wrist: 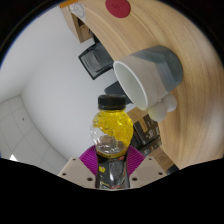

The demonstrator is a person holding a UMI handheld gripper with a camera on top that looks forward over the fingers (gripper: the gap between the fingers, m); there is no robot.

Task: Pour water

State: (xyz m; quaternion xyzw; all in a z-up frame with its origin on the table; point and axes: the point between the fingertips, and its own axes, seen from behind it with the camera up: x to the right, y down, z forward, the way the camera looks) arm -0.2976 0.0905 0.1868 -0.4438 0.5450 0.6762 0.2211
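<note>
Being pinched between the gripper (111,163) fingers, a bottle (110,130) of yellow liquid is being held tilted towards a white cup (140,82).

No legible text or labels

The gripper (111,165) clamps a clear bottle (110,130) of yellow liquid between its purple pads (95,160), the dark cap just below a tilted white cup (140,82) over the wooden bench (175,30)
</note>
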